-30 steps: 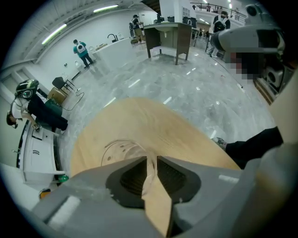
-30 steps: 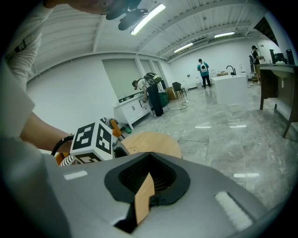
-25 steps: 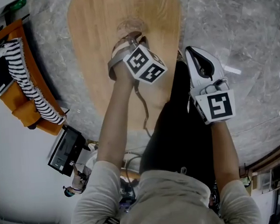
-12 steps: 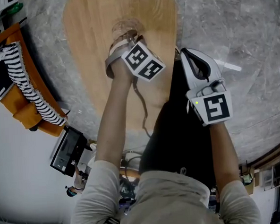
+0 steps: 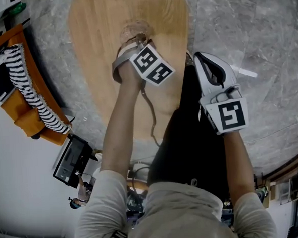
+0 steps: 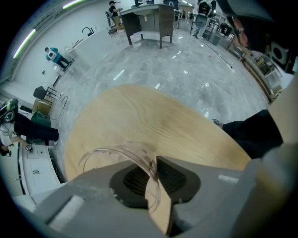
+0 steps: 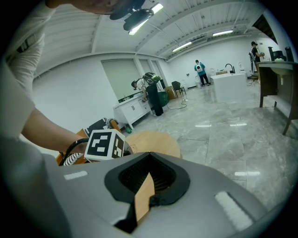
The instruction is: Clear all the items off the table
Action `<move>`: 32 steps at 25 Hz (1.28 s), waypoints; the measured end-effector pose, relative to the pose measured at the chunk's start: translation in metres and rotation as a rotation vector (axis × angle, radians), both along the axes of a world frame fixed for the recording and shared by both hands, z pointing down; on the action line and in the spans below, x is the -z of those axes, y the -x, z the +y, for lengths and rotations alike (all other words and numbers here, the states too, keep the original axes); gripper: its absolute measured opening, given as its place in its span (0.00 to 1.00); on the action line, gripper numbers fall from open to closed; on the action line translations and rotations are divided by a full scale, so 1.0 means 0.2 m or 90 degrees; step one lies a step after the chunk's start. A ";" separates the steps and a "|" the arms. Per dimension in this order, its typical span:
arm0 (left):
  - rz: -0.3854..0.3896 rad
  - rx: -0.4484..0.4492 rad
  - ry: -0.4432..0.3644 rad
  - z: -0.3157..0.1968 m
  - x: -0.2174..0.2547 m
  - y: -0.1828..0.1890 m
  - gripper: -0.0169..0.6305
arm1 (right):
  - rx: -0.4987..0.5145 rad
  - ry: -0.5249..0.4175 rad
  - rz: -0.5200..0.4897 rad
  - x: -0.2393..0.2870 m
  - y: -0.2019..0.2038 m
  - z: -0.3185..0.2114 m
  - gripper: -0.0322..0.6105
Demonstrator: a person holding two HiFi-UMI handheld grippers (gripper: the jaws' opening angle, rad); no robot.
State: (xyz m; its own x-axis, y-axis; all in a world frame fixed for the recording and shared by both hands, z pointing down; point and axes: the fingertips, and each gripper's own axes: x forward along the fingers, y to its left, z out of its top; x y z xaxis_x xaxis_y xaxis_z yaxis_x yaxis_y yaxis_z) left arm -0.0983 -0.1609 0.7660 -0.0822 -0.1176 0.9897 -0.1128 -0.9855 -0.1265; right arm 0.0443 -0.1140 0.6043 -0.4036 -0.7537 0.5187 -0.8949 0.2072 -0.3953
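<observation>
Wooden table [image 5: 98, 23] on grey marble floor [image 5: 244, 24]. Left gripper [image 5: 134, 40] pinches the wall of a clear plastic cup [image 5: 135, 28] at mid-table. Right gripper [image 5: 209, 62] is off the table edge, jaws pressed together, nothing between them.

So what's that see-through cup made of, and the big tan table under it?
The see-through round cup looks like thin clear plastic, possibly glass: the pale tan table shows through its wall. The table looks like smooth wood or veneer, with fine grain lines.
</observation>
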 end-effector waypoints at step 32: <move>0.382 0.348 -0.082 0.35 0.61 -0.19 0.10 | 0.095 -0.037 0.033 0.14 0.16 0.15 0.06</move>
State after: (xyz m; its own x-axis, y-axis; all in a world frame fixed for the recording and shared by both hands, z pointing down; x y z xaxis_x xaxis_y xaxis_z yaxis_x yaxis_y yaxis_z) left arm -0.0603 -0.0913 0.6441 0.3777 -0.3298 0.8652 -0.6568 -0.7541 -0.0007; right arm 0.0115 -0.0842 0.5759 -0.4873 -0.7170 0.4985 -0.8713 0.3607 -0.3329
